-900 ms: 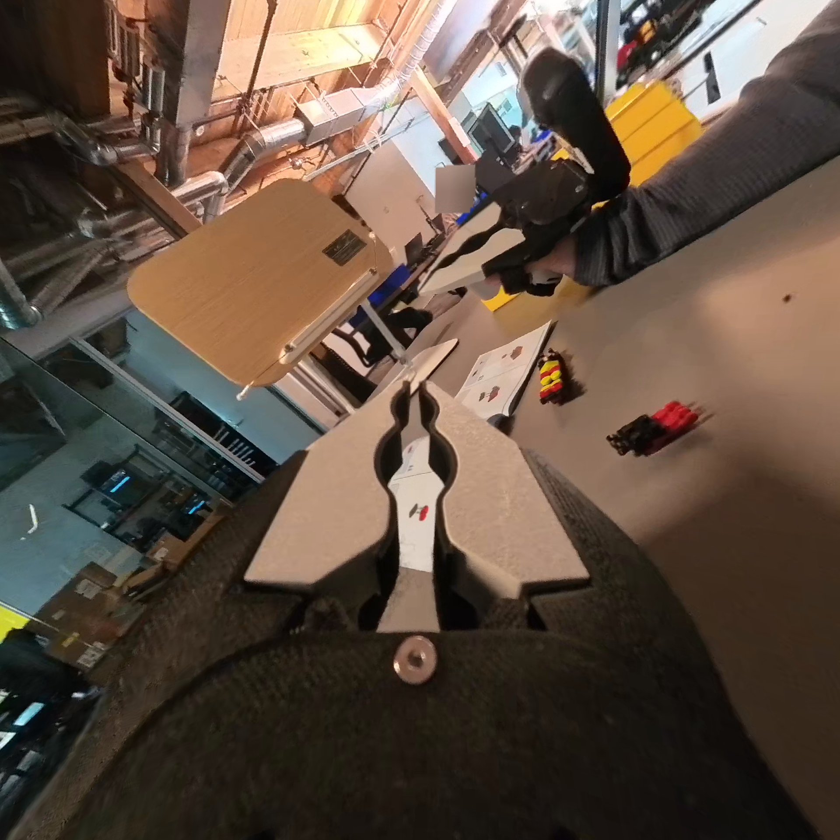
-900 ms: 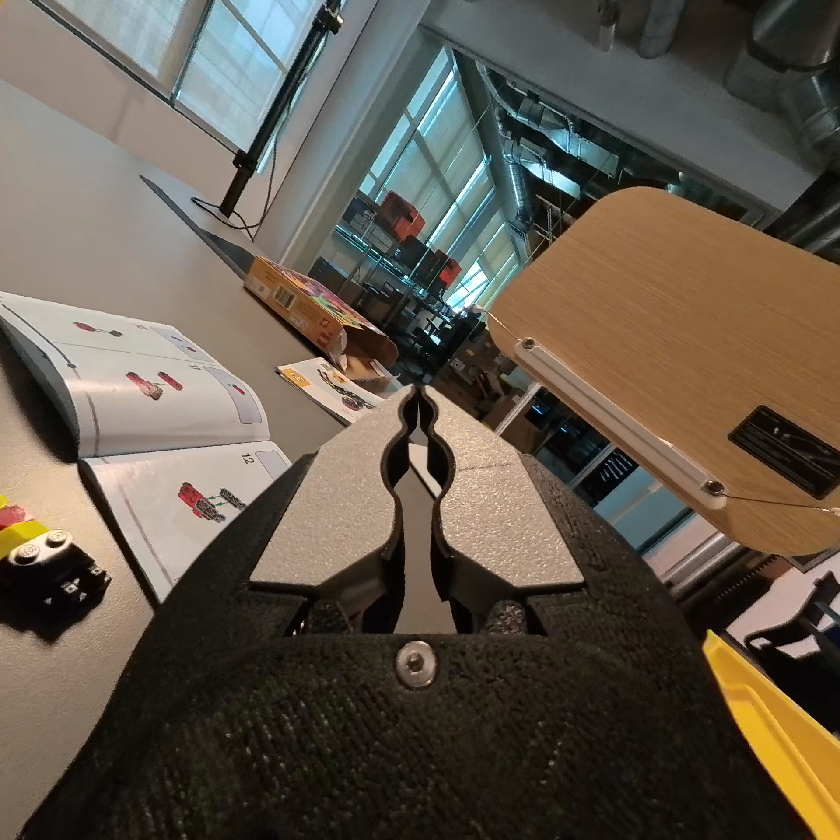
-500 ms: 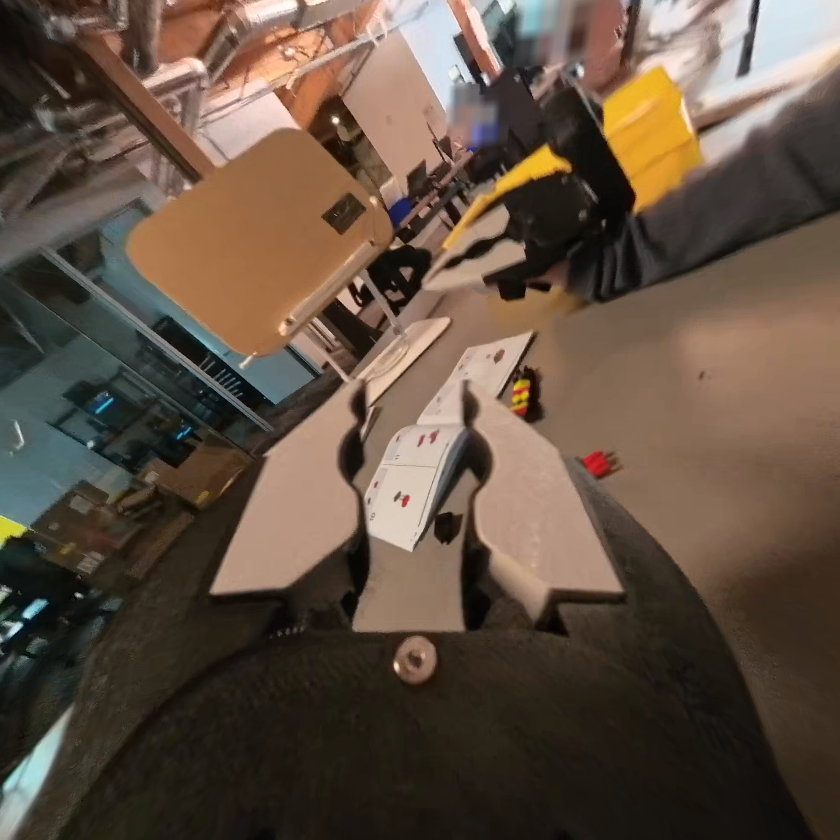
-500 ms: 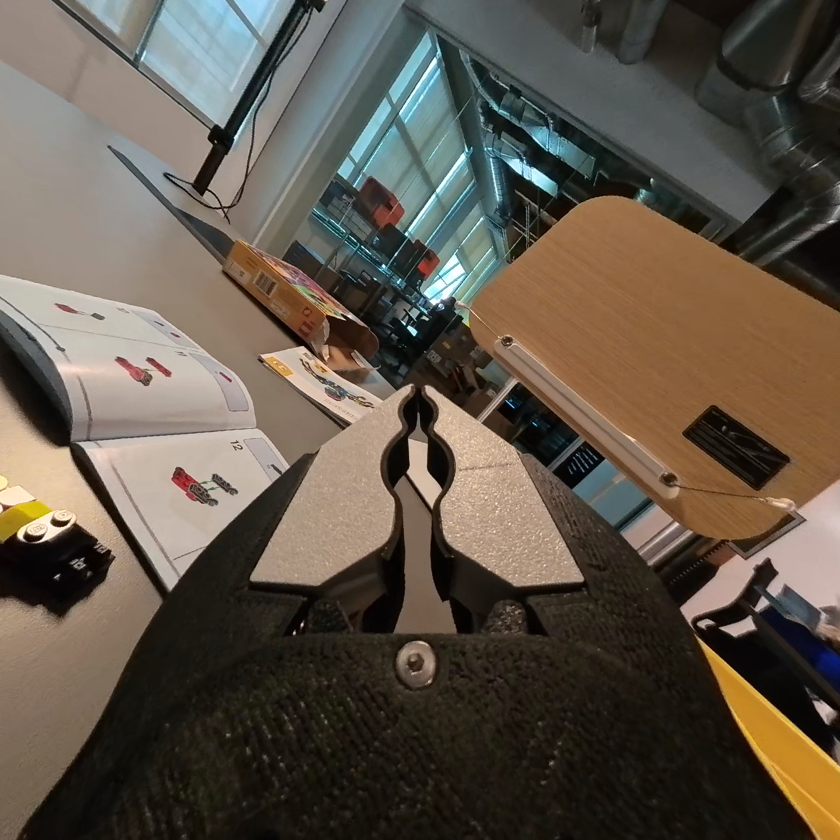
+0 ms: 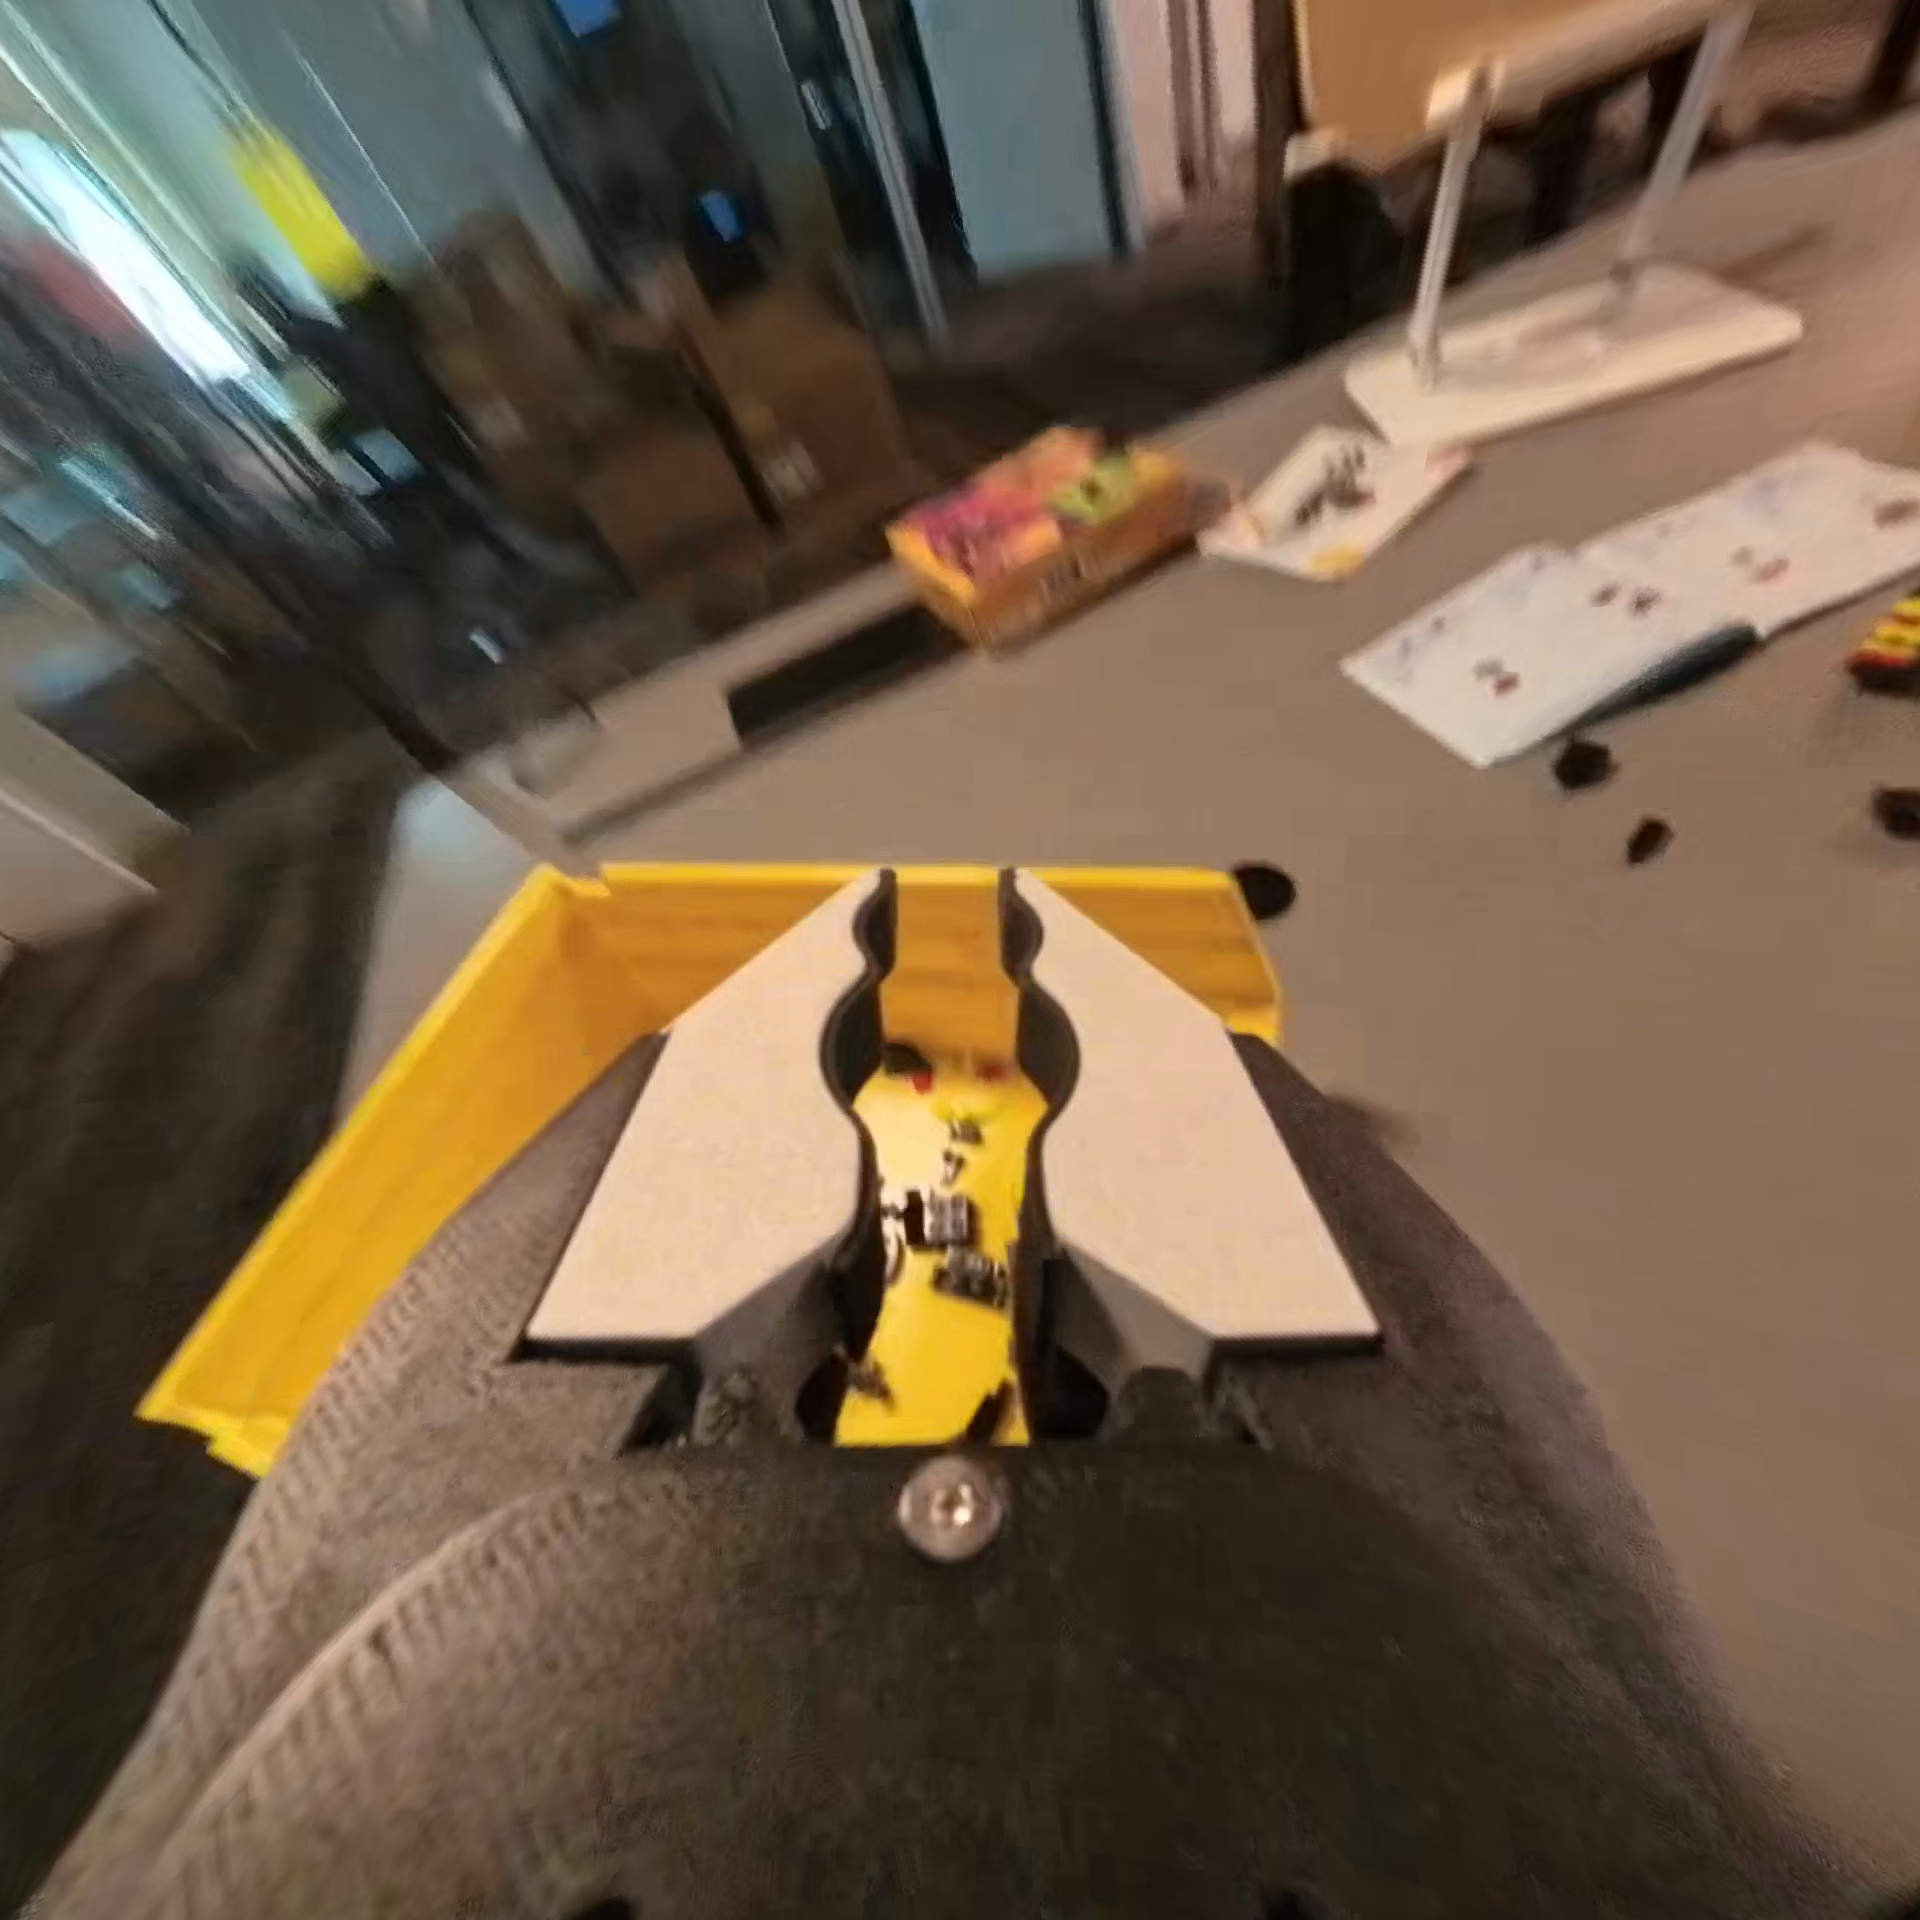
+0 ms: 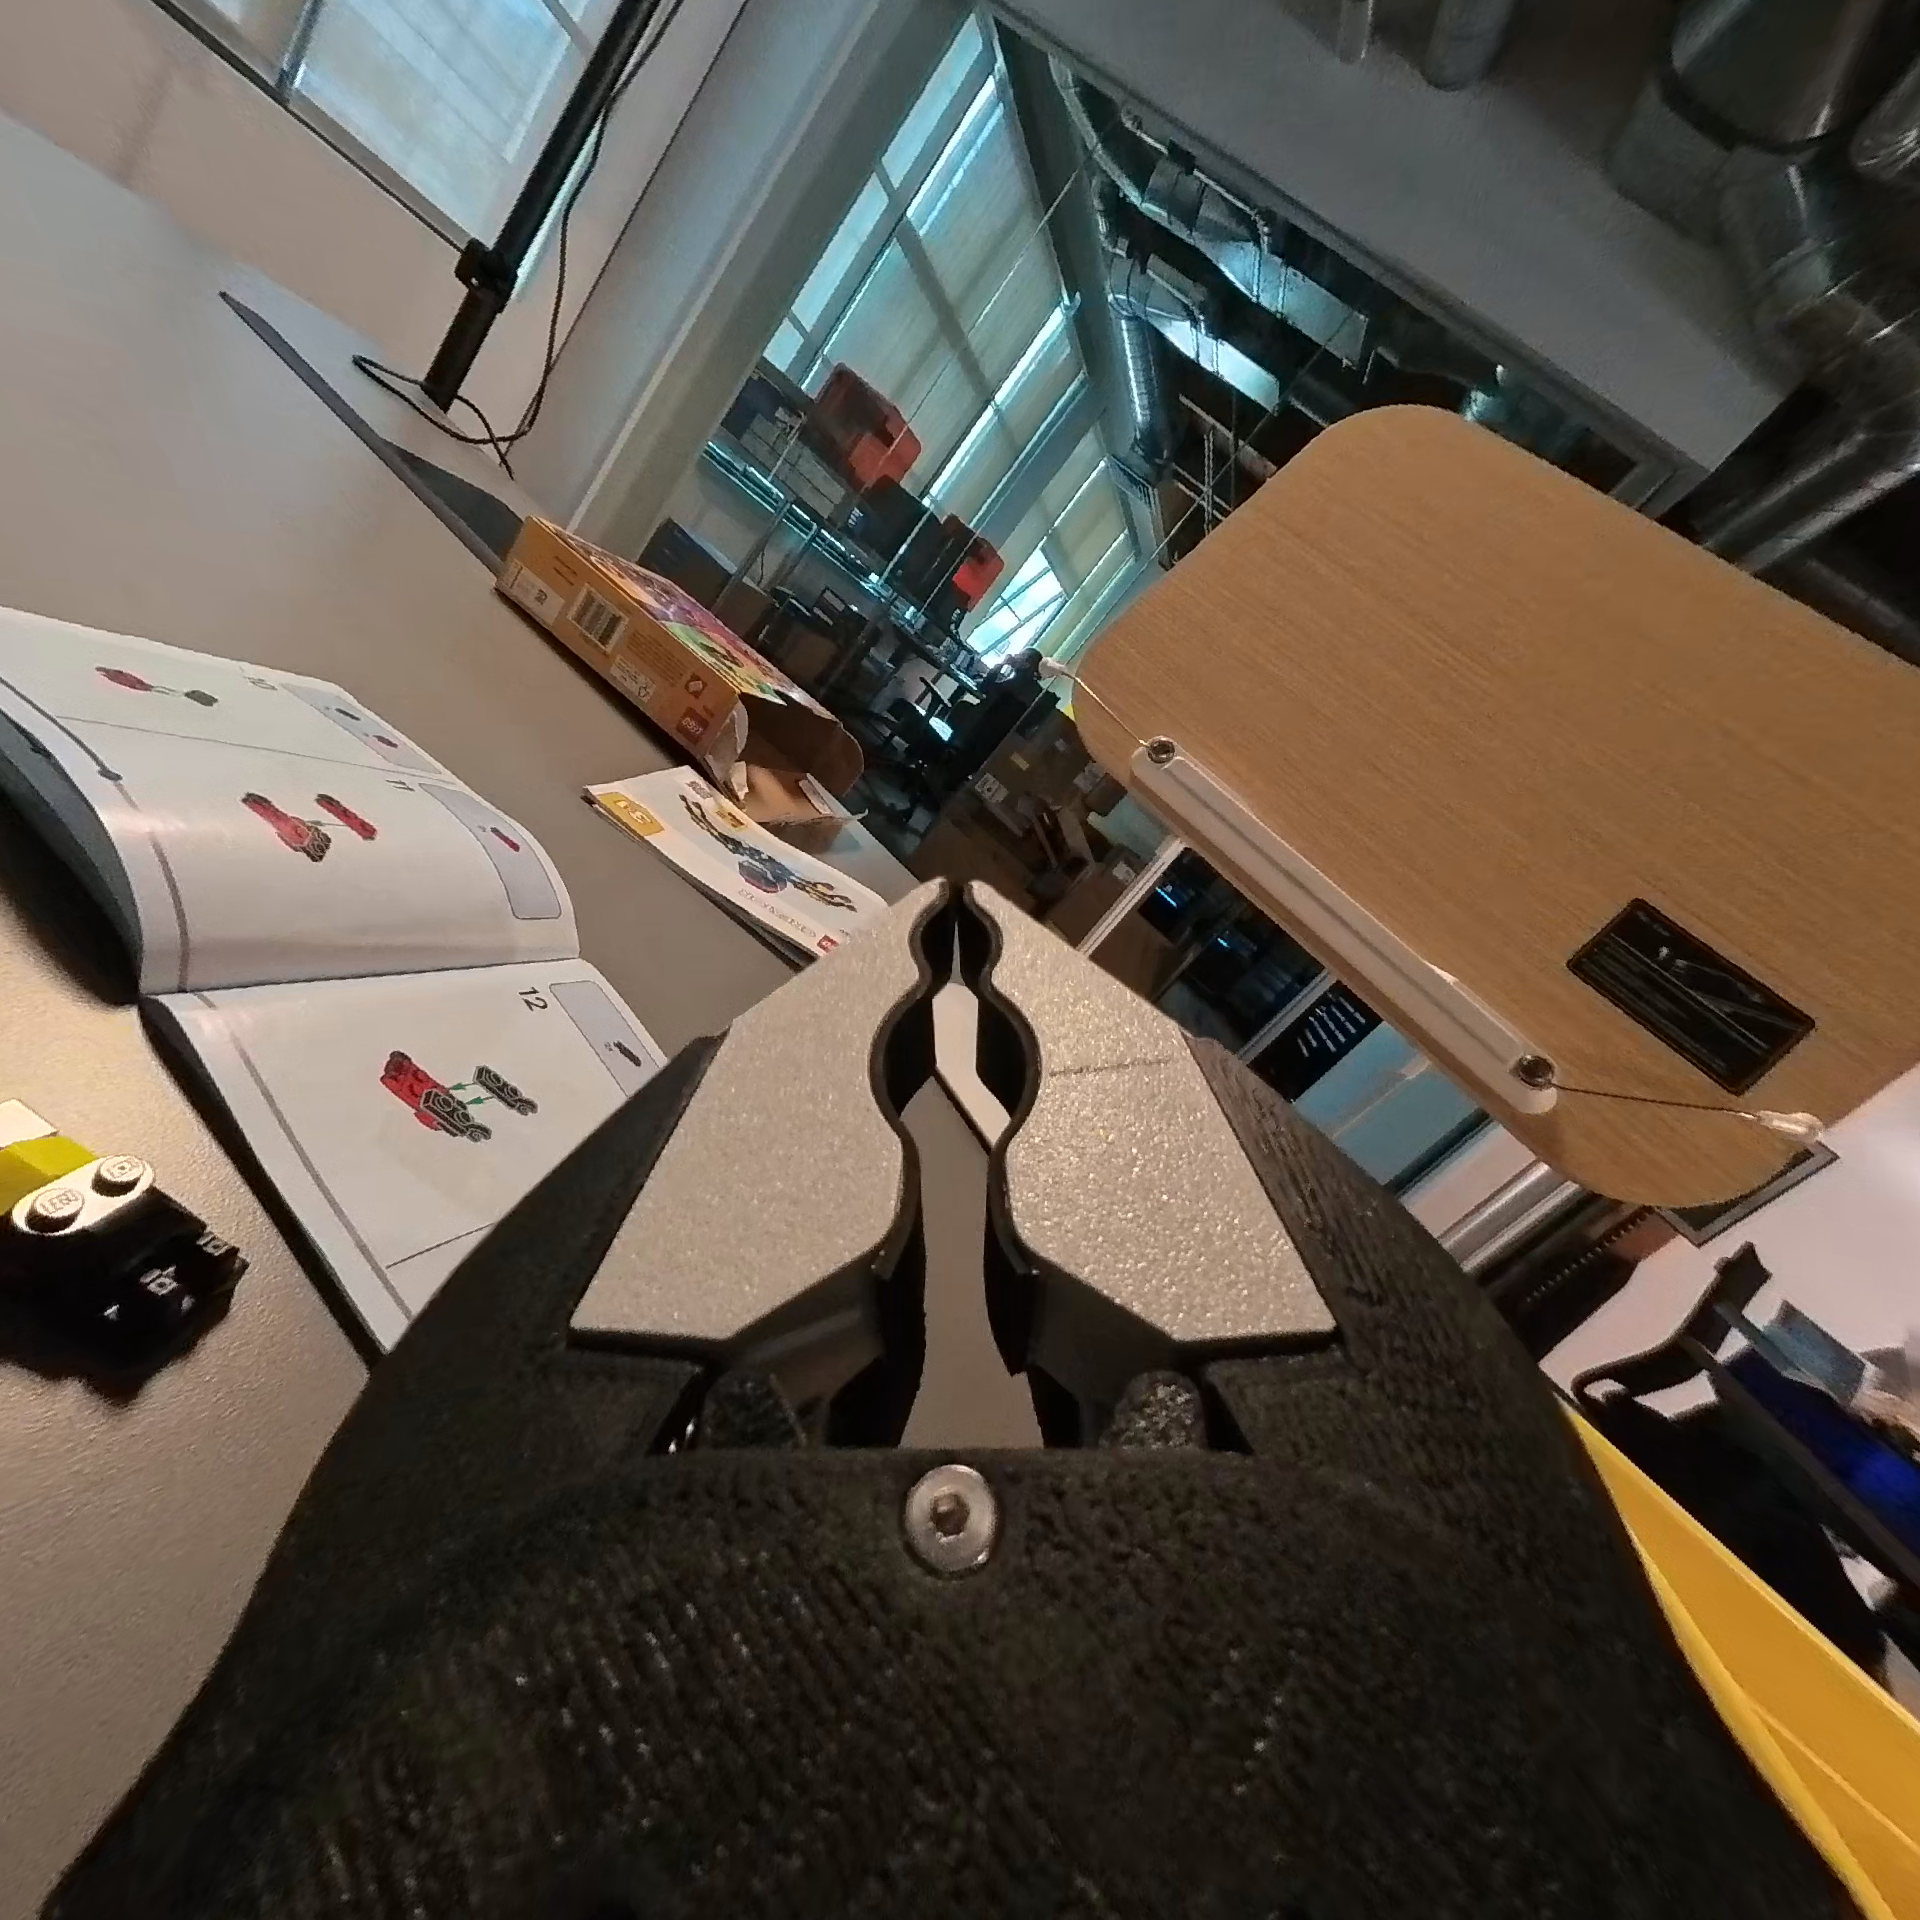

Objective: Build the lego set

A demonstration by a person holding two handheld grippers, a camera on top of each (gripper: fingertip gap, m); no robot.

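Left wrist view only: left gripper over a yellow bin, jaws parted by a narrow gap, holding nothing. Small loose bricks lie on the bin floor, seen through the gap. Beyond the bin, dark small pieces scattered on the grey surface, near the open instruction booklet.

Right wrist view only: right gripper low over the surface, jaws closed at the tips, nothing between them. A black, yellow and white brick assembly sits beside the booklet, at left. A wooden board hangs overhead at right.

Both views: an opened cardboard box, a second leaflet.

Left view motion-blurred; brick shapes unclear. Bin's near part hidden by the gripper. Room: windows, shelving, ceiling ducts.
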